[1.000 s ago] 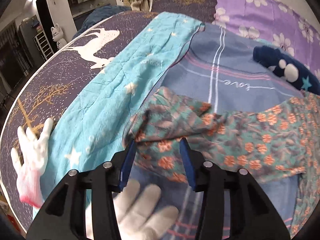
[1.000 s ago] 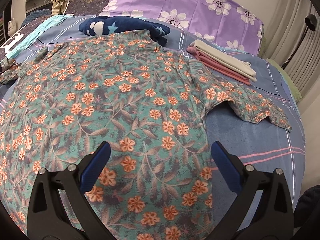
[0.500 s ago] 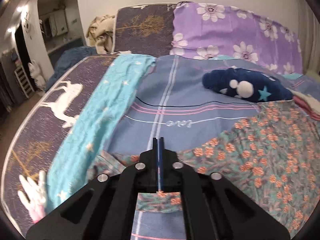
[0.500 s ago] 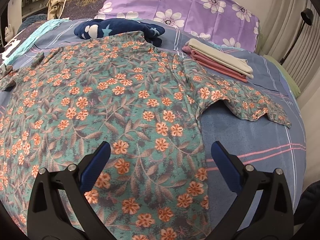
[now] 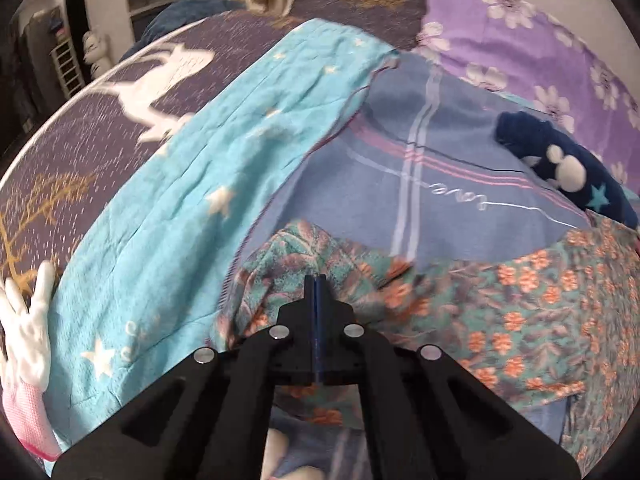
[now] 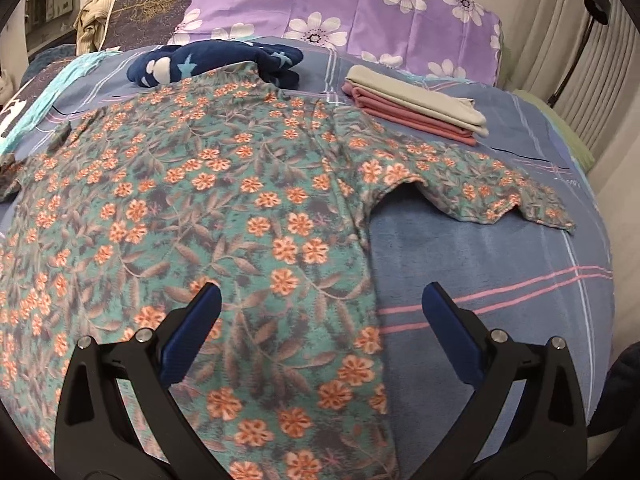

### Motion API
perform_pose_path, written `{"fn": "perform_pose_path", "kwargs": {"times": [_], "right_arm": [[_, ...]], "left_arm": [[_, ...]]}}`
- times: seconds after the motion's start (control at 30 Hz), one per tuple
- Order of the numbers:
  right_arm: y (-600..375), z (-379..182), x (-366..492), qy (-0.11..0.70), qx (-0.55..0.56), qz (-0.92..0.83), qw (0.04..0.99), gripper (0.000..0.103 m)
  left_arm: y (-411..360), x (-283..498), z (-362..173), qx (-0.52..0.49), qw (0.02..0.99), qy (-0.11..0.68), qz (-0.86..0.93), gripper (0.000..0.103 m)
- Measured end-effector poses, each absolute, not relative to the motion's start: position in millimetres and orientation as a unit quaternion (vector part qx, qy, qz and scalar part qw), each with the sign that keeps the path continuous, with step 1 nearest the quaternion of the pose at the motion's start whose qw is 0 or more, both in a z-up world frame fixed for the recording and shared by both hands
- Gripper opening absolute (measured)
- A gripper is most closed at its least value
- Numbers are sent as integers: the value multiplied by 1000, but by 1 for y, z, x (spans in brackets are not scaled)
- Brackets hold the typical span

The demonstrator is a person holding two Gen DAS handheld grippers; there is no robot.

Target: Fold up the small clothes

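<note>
A teal shirt with orange flowers lies spread flat on the blue bedsheet, its right sleeve stretched out to the side. My left gripper is shut on the bunched left sleeve, with crumpled fabric gathered around its blue fingertips. In the right wrist view my right gripper stands wide open just above the shirt's lower right side. One finger is over the fabric, the other over the bare sheet. Nothing sits between its pads.
A turquoise star-print cloth lies left of the sleeve, with a white glove beyond it. A navy plush garment rests by the collar, a folded pink and beige stack behind the right sleeve, and purple flowered pillows at the head.
My left gripper went from open around the crumpled sleeve to shut on it, and its view swung up and back down. The right gripper stayed open over the shirt.
</note>
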State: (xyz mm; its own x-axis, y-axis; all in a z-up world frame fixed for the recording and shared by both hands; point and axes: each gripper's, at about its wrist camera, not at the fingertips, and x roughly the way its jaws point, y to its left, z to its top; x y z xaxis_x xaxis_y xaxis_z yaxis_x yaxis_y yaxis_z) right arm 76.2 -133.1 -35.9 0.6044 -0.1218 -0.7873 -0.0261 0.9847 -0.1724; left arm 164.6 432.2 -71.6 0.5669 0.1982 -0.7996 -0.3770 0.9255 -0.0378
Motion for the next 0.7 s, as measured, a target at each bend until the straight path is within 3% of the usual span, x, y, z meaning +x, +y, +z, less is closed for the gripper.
{"fn": "perform_pose_path", "kwargs": {"times": [0.2, 0.4, 0.57, 0.7], "right_arm": [[-121, -37, 80, 441, -91, -11, 893, 101], [-124, -34, 78, 435, -78, -6, 897, 101], [-142, -29, 77, 433, -50, -8, 900, 101], [-162, -21, 76, 431, -10, 2, 902, 101]], "left_arm": [[342, 161, 13, -55, 930, 355, 76, 0], [183, 144, 93, -5, 962, 259, -82, 0], [69, 140, 54, 20, 943, 285, -173, 1], [17, 137, -20, 48, 905, 365, -214, 13]]}}
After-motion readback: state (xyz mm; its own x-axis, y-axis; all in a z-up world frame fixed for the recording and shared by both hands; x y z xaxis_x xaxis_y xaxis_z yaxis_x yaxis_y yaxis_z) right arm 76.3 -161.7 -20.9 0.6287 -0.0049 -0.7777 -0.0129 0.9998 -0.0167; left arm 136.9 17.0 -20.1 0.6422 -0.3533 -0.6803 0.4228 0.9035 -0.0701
